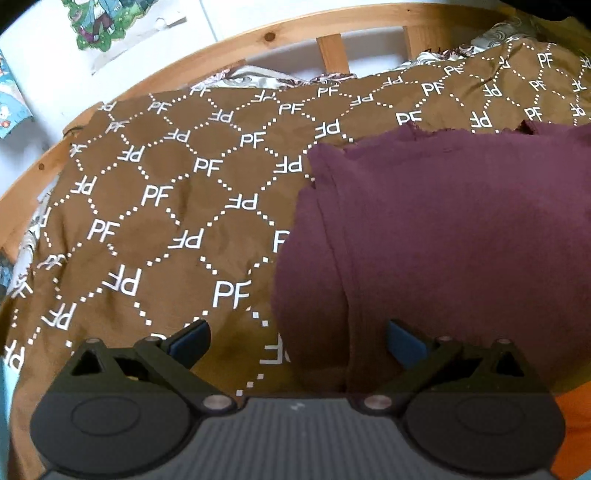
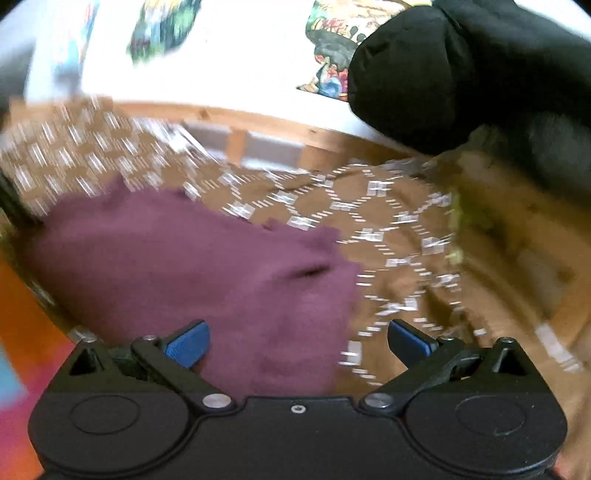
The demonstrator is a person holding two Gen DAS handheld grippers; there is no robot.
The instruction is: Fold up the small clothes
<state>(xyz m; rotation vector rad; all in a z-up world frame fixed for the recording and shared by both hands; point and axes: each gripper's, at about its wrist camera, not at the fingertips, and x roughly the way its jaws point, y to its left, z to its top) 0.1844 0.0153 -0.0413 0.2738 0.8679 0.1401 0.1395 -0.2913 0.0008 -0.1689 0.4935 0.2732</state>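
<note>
Over the maroon garment (image 1: 443, 229), both claws (image 1: 297, 341) (image 2: 297, 341) wide apart, empty.

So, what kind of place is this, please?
Probably a bedroom: a pine wooden bed frame, a brown bedspread printed with "PF" letters, and colourful cartoon posters on the white wall.

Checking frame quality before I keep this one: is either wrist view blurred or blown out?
Left wrist view: sharp, the maroon garment and brown PF-print bedspread read clearly, with fisheye bending of the wooden bed frame. Right wrist view: heavy motion blur smears the print; the white wall is overexposed.
</note>
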